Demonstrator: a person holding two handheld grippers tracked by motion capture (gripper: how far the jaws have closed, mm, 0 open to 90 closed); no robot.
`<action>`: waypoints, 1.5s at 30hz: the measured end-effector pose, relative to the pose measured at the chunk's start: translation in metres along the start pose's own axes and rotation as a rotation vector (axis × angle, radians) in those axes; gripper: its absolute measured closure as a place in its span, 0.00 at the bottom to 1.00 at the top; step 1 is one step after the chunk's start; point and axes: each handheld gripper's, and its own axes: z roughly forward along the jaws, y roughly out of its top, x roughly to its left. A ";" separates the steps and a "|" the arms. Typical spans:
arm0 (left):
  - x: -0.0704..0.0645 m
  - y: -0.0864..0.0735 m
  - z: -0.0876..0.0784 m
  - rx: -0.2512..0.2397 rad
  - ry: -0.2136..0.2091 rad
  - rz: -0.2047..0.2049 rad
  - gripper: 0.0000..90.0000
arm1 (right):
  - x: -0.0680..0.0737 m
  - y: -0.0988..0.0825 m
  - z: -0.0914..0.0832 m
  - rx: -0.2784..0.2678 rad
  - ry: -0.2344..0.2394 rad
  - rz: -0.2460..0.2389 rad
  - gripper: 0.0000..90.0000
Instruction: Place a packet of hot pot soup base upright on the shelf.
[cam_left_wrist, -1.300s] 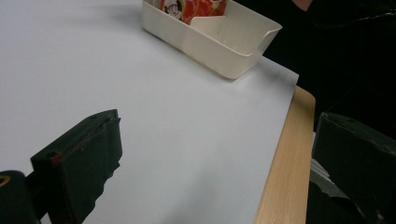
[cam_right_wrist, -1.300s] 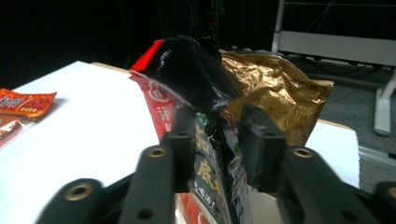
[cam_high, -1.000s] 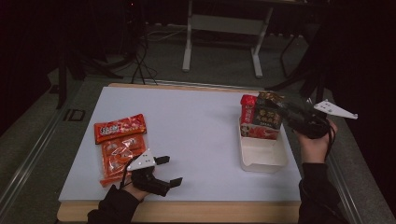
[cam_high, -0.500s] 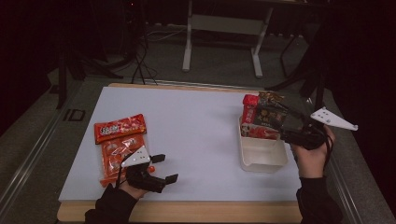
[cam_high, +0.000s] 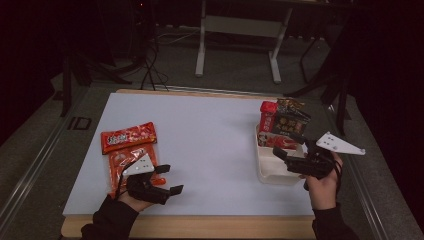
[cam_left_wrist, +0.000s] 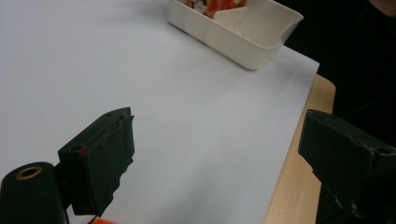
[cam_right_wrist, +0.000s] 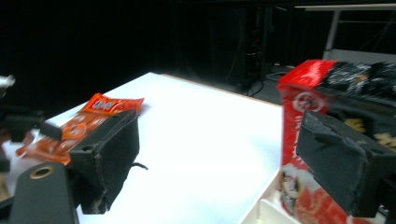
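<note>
Two grippers work over a white counter (cam_high: 210, 150). High view: left gripper (cam_high: 169, 179) at the near left corner, jaws apart and bare, lying just beside and partly over two orange-red snack packets (cam_high: 129, 137) that lie flat, one above the other. Its jaws have just been closing a little; nothing sits between them. Right gripper (cam_high: 281, 159) hovers over the near part of a cream tray (cam_high: 272, 172) at the right edge, jaws spread wide, holding nothing. A red packet (cam_high: 268, 116) and a dark packet (cam_high: 292, 120) stand upright at the tray's far end.

Left gripper view: jaws frame bare white counter and a strip of wooden edge (cam_left_wrist: 299, 163); the tray (cam_left_wrist: 243, 39) is well apart at the top, and here an inner divider shows that the high view leaves unclear. A sliver of orange sits at the bottom edge beneath the left jaw.

Right gripper view: the red packet (cam_right_wrist: 299, 107) is close, just beyond the right jaw, its printing blurred; whether the jaw touches it I cannot tell. The snack packets (cam_right_wrist: 100, 109) lie far off across the counter, with the other gripper dim at the left margin.
</note>
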 end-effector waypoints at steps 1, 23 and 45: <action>0.001 0.001 -0.003 0.001 0.002 0.000 0.12 | 0.002 -0.002 0.000 0.003 0.007 -0.003 0.15; 0.038 0.007 -0.070 -0.038 0.195 -0.030 0.22 | 0.045 -0.031 -0.003 0.075 0.168 -0.052 0.17; 0.104 -0.025 -0.103 -0.041 0.549 -0.192 0.83 | 0.051 -0.040 0.000 0.093 0.200 -0.054 0.18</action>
